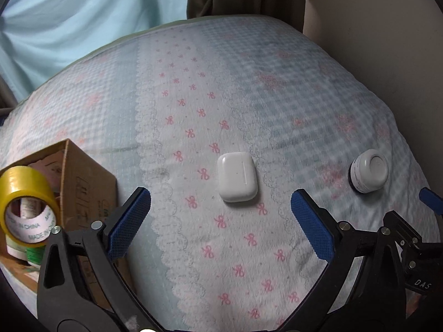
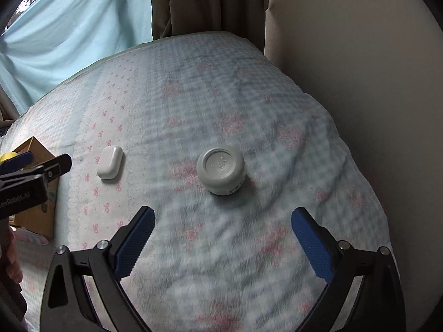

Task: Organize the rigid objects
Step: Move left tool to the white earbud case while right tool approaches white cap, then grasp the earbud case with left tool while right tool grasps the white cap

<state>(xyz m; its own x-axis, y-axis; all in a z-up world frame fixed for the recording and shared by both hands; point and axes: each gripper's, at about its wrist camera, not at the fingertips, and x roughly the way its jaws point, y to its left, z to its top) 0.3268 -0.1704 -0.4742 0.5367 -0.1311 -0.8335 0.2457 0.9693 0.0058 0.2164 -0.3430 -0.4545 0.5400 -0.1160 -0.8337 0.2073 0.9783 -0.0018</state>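
Observation:
A white earbud case (image 1: 236, 176) lies on the bedspread just ahead of my open, empty left gripper (image 1: 220, 202); it also shows in the right wrist view (image 2: 110, 162). A small white jar (image 2: 221, 170) with a grey lid stands ahead of my open, empty right gripper (image 2: 223, 218); it also shows in the left wrist view (image 1: 368, 171). A cardboard box (image 1: 91, 182) at the left holds a roll of yellow tape (image 1: 26, 202). The right gripper shows in the left wrist view as a blue tip (image 1: 429, 197).
The bedspread (image 1: 193, 96) is soft, blue-checked with pink bows. A beige wall (image 2: 360, 69) runs along its right side. Curtains (image 2: 199, 2) and a pale blue sheet (image 1: 83, 13) hang behind. The left gripper's body (image 2: 30, 177) shows at the right wrist view's left edge.

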